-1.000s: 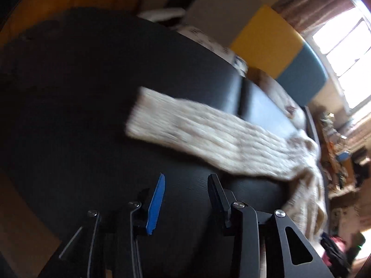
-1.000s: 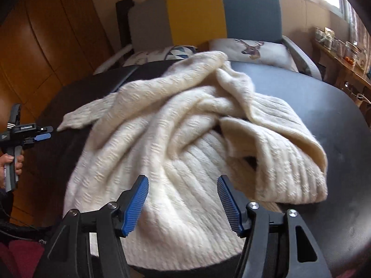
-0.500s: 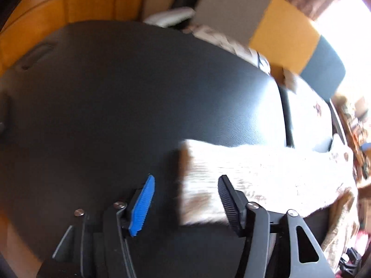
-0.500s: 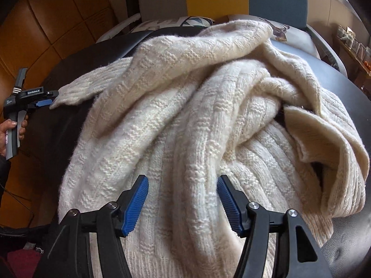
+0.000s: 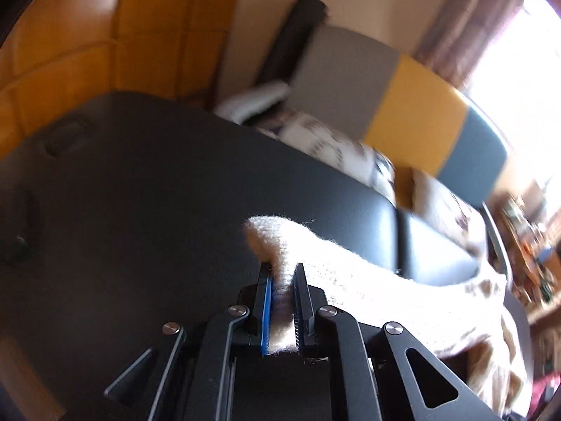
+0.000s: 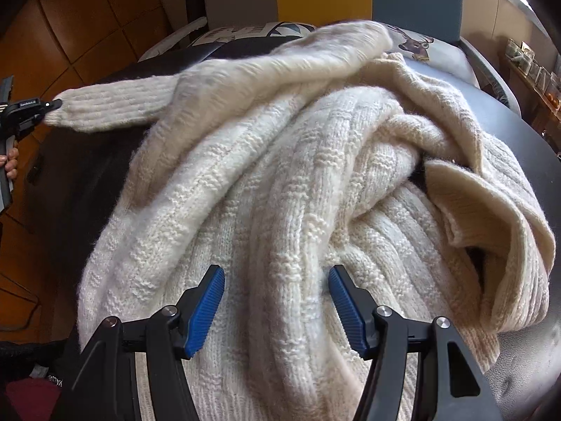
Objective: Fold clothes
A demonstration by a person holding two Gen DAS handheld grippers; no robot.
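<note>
Right wrist view: one cream sweater (image 6: 280,182).

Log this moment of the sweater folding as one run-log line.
left gripper: closing on sleeve cuff | right gripper: open above sweater | sweater: crumpled on black table

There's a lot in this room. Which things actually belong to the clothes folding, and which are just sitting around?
Part of the job:
- cream knitted sweater
- its sleeve cuff, pinched in the closing left tongs
- right tongs, open over the sweater
- black table

Just lying about:
- grey, yellow and blue chair
- deer cushion
- patterned cushion
</note>
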